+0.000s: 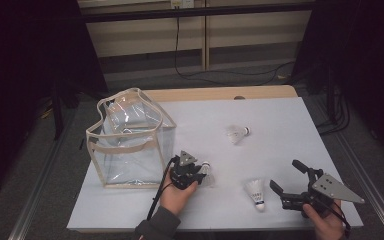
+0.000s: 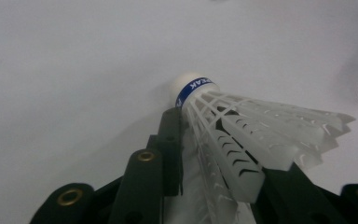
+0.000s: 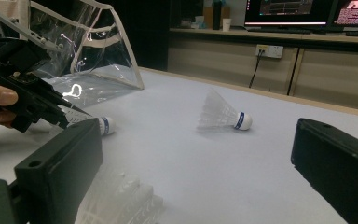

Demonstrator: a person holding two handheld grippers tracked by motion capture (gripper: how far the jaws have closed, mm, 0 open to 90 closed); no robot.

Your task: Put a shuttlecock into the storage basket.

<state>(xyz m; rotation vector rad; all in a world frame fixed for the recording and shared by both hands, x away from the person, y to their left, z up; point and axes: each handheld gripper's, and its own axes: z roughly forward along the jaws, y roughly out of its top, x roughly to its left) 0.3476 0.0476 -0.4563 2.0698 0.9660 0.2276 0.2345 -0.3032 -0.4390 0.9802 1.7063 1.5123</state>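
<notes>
Near shuttlecock (image 3: 116,200) cut off at bottom edge (blurred, behind right tongs (image 3: 200,182))

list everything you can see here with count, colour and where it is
shuttlecocks: 3, white with a blue band at the cork; one between the left gripper's jaws beside the bag, one on the sheet in front of the right gripper, one lying on its side mid-table
bag: 1, clear plastic with beige trim and handles, standing open at the table's left
table: 1, light wood edge under a white sheet
wall socket: 1, white with a black cable, on the far wall
left gripper: 1, black, jaws closed on the feathers of the shuttlecock by the bag, held by a hand
right gripper: 1, black, jaws wide open, at the near right edge
</notes>
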